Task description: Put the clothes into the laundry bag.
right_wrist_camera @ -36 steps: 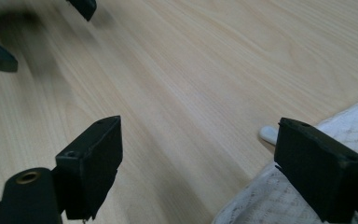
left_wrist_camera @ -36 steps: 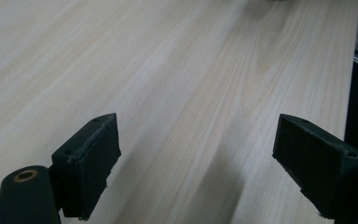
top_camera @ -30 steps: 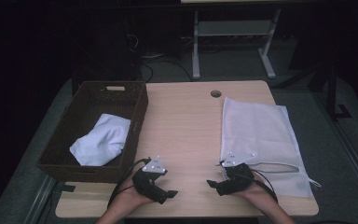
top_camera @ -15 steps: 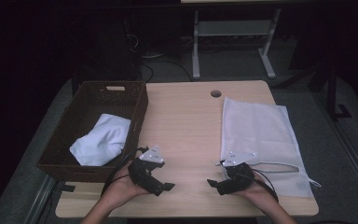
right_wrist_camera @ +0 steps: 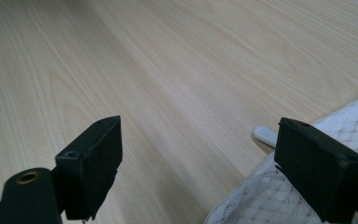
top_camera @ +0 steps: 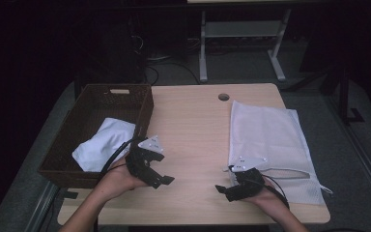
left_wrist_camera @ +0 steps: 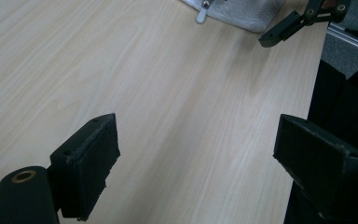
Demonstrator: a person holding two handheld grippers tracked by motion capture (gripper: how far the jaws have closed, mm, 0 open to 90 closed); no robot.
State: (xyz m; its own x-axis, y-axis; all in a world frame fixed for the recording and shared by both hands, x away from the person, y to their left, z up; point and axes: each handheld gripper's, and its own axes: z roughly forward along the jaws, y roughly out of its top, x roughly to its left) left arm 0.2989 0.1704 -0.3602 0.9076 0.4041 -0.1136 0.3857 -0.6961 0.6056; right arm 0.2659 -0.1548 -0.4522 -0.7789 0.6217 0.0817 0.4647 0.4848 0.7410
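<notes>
A white mesh bag (top_camera: 265,133) lies flat on the right half of the wooden table (top_camera: 193,125). A white cloth (top_camera: 101,145) lies in the brown wicker basket (top_camera: 92,104) at the left. My left gripper (top_camera: 160,178) is held above the table just right of the basket's near corner, open and empty (left_wrist_camera: 198,140). Near the front edge, my right gripper (top_camera: 222,189) stands open (right_wrist_camera: 200,140) at the bag's near left corner (right_wrist_camera: 261,200), with nothing between its jaws. The bag's white zipper pull (right_wrist_camera: 265,134) lies on the wood beside that corner.
The table has a round cable hole (top_camera: 223,96) at the back. A metal stand (top_camera: 236,43) and cables are on the dark floor behind. In the left gripper view the other gripper's jaw (left_wrist_camera: 286,27) shows by the bag's corner (left_wrist_camera: 242,11).
My left gripper has risen and drifted a little back from the front edge, toward the basket. The right gripper, the bag and the cloth have stayed put.
</notes>
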